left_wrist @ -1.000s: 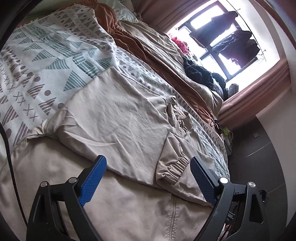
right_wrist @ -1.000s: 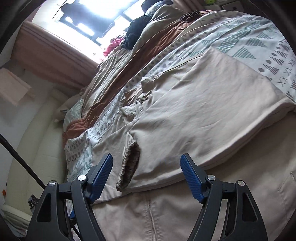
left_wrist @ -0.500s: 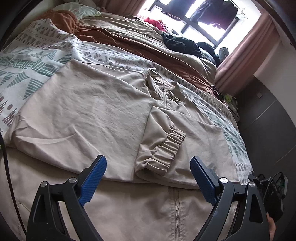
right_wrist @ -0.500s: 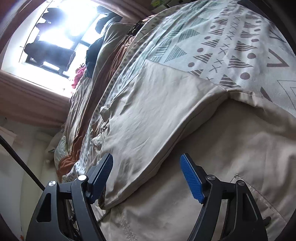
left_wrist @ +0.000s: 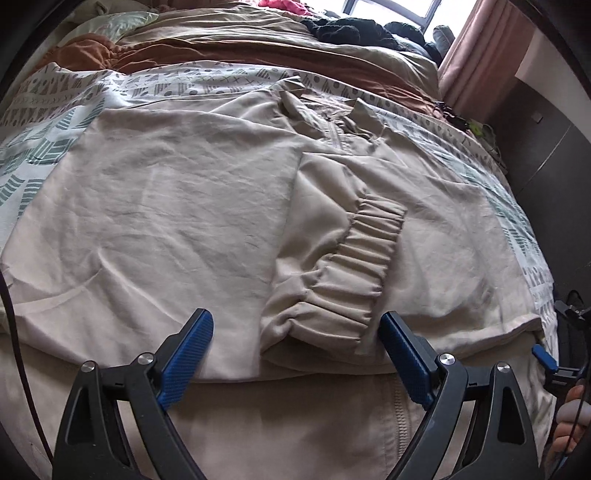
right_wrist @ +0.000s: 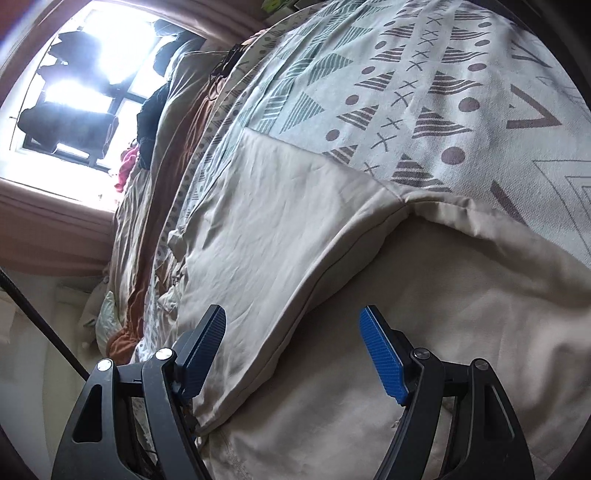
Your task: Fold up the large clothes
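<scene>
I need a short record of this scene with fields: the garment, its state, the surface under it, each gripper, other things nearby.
garment: beige zip jacket
state: partly folded, sleeve with elastic cuff laid across the body
surface: patterned bedspread on a bed
left gripper: open, near the cuff, holds nothing
right gripper: open, over the folded edge, holds nothing
nearby: dark clothes by the window
</scene>
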Available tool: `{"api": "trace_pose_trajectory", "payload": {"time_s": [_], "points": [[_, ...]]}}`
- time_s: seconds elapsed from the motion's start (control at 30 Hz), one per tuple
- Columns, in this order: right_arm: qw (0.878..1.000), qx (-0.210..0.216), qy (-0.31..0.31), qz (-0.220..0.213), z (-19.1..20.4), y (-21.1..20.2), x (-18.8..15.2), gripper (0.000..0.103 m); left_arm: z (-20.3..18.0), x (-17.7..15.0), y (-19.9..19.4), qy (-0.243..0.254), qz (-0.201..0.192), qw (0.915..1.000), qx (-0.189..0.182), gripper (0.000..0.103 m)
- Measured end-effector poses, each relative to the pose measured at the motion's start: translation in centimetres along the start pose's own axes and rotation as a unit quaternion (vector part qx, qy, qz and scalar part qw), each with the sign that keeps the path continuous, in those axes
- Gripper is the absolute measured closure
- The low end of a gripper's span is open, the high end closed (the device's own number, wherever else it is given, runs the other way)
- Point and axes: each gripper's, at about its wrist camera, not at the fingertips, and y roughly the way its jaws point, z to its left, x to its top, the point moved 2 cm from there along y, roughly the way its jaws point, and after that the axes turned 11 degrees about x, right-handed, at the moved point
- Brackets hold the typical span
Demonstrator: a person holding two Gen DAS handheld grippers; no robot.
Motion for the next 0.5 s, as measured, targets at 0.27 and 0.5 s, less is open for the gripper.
{"api": "trace_pose_trajectory", "payload": {"time_s": [0.27, 0.5], "points": [[0.996, -0.082, -0.014, 0.016, 1.7, 0.9, -0.3, 0.029, 5.9, 0.7, -2.0, -0.092, -0.029, 0.9947, 0.034, 0.010], [0.995, -0.092, -0.039, 0.012, 3.4, 1.9, -0.6, 0.029, 9.2, 0.6, -3.2, -0.139, -0.035, 0.9893, 0.025, 0.010]]}}
